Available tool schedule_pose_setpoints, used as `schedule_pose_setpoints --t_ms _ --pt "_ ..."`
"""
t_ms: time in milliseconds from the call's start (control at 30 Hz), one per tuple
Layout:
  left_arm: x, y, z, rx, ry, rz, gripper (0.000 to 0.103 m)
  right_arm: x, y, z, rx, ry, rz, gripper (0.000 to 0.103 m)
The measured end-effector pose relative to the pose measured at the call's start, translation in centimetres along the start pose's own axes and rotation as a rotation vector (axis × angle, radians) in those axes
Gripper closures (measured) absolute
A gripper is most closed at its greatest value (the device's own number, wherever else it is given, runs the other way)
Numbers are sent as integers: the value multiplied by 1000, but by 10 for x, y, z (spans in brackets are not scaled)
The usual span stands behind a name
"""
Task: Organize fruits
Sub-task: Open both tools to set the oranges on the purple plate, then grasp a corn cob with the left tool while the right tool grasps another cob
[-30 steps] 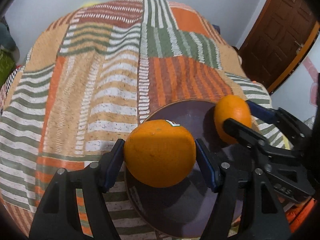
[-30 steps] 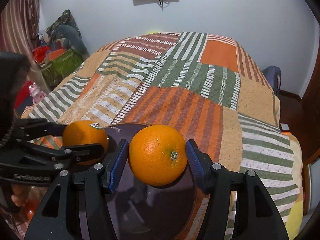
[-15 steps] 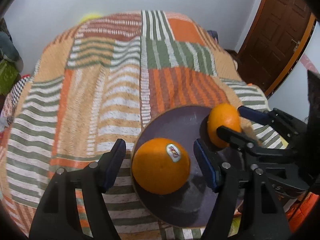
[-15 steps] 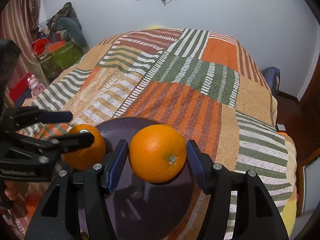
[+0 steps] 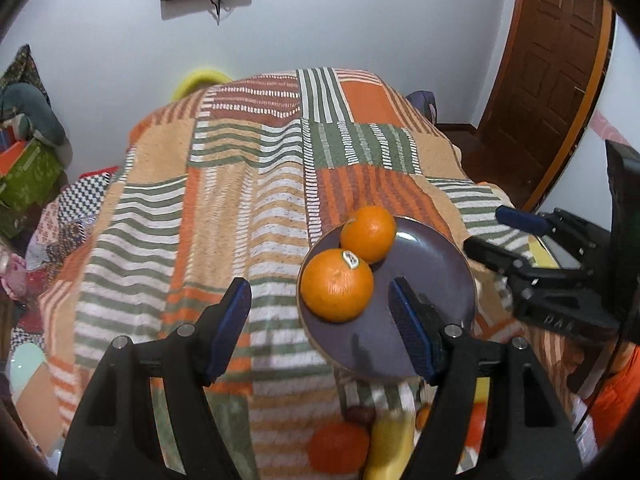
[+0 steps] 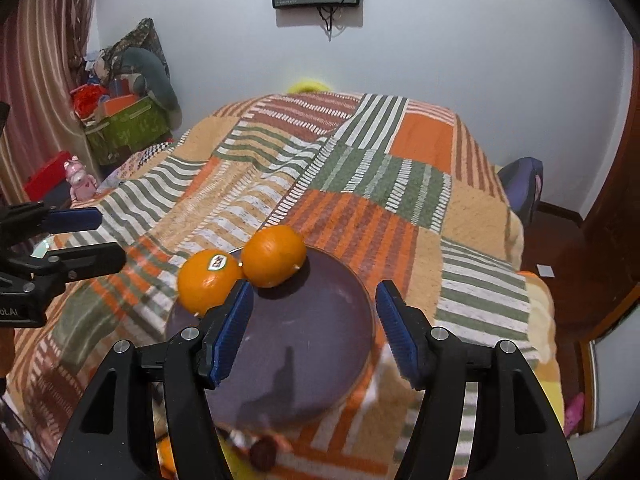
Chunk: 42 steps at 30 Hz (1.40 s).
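Observation:
Two oranges lie touching on a dark purple plate (image 5: 432,280) on the striped bedspread. The stickered orange (image 5: 337,285) is nearer in the left wrist view, the plain orange (image 5: 368,233) behind it. In the right wrist view the stickered orange (image 6: 208,282) is left of the plain orange (image 6: 274,256) on the plate (image 6: 320,340). My left gripper (image 5: 320,326) is open and empty, raised above the plate. My right gripper (image 6: 314,330) is open and empty above the plate; it also shows in the left wrist view (image 5: 496,232).
More fruit lies below the plate at the near edge: an orange (image 5: 339,448), a banana (image 5: 390,446) and a dark red fruit (image 6: 262,452). The patchwork bedspread (image 5: 224,208) stretches to the far wall. A wooden door (image 5: 548,64) stands at the right.
Both grippers let go of their oranges, opened and pulled back and up. The two oranges now rest side by side on the plate.

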<state>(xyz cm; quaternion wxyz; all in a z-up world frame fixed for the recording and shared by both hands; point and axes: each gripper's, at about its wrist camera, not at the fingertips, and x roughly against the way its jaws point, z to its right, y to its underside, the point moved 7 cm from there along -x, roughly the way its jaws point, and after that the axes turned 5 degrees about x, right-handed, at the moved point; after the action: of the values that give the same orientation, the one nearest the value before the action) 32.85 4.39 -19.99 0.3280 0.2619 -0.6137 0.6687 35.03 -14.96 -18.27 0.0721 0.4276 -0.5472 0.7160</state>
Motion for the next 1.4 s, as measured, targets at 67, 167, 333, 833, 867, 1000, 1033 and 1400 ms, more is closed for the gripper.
schedule_pose_setpoints --t_ms 67,167,333,833,867,1000,1033,1400 --pt "13 8 0 -6 -8 11 31 12 4 -1 0 4 9 41" --pt "35 22 0 -1 -14 36 23 28 13 -2 5 16 22 37" --pt "53 44 4 5 -11 34 18 43 31 -6 10 16 11 36" --pt "45 112 17 9 1 -78 10 38 98 -22 -29 -95 -115 42" --pt "41 117 18 14 6 -96 10 38 102 -24 -31 -104 -123 44" --pt "27 134 21 30 29 -160 11 30 117 -29 -27 -136 -164 58" --pt "26 137 21 31 32 -168 14 28 121 -31 -26 -150 -176 62" --pt "-2 167 33 46 91 -280 50 22 128 -33 7 -193 -193 59"
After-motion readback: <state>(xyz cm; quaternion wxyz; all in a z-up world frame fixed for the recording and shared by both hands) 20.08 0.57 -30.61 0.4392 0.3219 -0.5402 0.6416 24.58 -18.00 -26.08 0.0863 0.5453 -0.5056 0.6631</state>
